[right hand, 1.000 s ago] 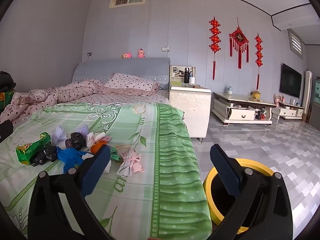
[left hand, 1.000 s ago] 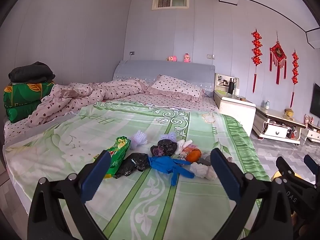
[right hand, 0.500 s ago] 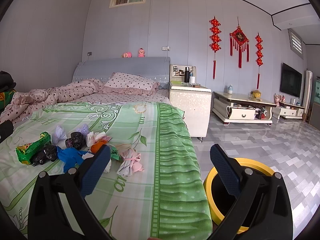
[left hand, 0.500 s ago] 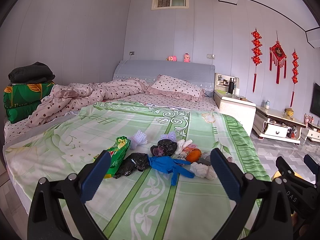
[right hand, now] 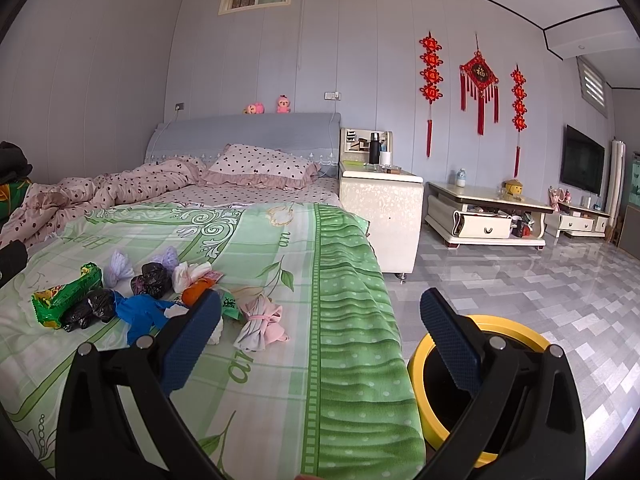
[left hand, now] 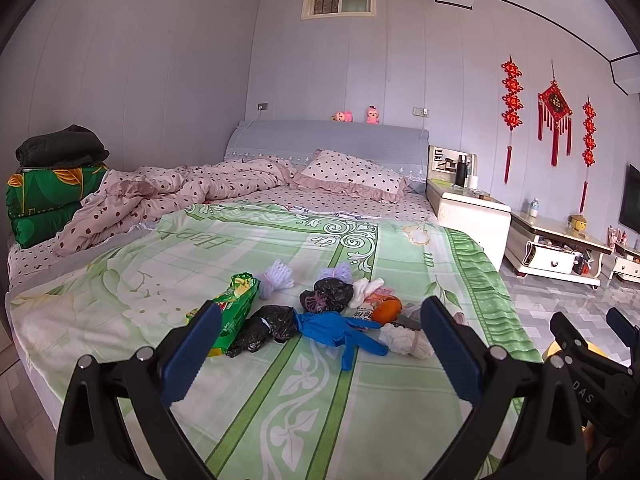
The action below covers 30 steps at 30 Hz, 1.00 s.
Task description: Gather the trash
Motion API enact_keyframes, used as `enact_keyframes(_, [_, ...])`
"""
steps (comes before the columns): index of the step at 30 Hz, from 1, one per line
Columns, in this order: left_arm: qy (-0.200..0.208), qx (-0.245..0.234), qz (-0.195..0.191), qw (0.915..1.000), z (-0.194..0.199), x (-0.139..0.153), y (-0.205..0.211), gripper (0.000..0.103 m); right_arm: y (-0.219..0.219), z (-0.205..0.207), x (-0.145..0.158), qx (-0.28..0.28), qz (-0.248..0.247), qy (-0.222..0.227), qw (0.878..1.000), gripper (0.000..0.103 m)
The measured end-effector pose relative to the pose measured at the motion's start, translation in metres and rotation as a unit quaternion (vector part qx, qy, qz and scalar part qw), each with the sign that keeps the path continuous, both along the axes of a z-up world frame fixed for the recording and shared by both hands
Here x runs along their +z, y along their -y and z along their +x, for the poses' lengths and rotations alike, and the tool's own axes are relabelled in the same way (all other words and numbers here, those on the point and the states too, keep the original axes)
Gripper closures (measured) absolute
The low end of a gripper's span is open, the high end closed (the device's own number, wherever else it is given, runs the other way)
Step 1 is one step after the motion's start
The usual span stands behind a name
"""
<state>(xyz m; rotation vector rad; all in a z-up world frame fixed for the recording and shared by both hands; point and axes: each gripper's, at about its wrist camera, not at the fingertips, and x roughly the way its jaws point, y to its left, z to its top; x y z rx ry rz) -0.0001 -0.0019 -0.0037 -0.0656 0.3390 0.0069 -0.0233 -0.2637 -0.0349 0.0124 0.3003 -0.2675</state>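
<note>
Several pieces of trash lie together on the green bedspread (left hand: 280, 400): a green snack packet (left hand: 234, 312), a black bag (left hand: 266, 328), a blue glove (left hand: 334, 328), another black bag (left hand: 326, 294), an orange item (left hand: 388, 310) and white tied wads (left hand: 404, 338). My left gripper (left hand: 318, 354) is open and empty, held above the bed short of the pile. My right gripper (right hand: 320, 338) is open and empty over the bed's right edge, with a pink-white wad (right hand: 260, 322) just ahead of it. A yellow bin (right hand: 480, 380) stands on the floor beside the bed, below the right gripper.
A rumpled dotted quilt (left hand: 168, 192) and a pillow (left hand: 348, 176) lie at the head of the bed. Folded green blankets (left hand: 44, 204) are stacked at the left. A white nightstand (right hand: 380, 208) and a low TV cabinet (right hand: 488, 216) stand on the grey tiled floor (right hand: 540, 300).
</note>
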Motion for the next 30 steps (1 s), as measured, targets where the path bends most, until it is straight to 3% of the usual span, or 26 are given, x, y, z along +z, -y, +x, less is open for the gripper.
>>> enact_keyframes(30, [-0.001, 0.000, 0.000, 1.0000, 0.0007, -0.0019, -0.0010, 0.007, 0.0000, 0.0002, 0.0002, 0.001, 0.000, -0.002, 1.000, 0.007])
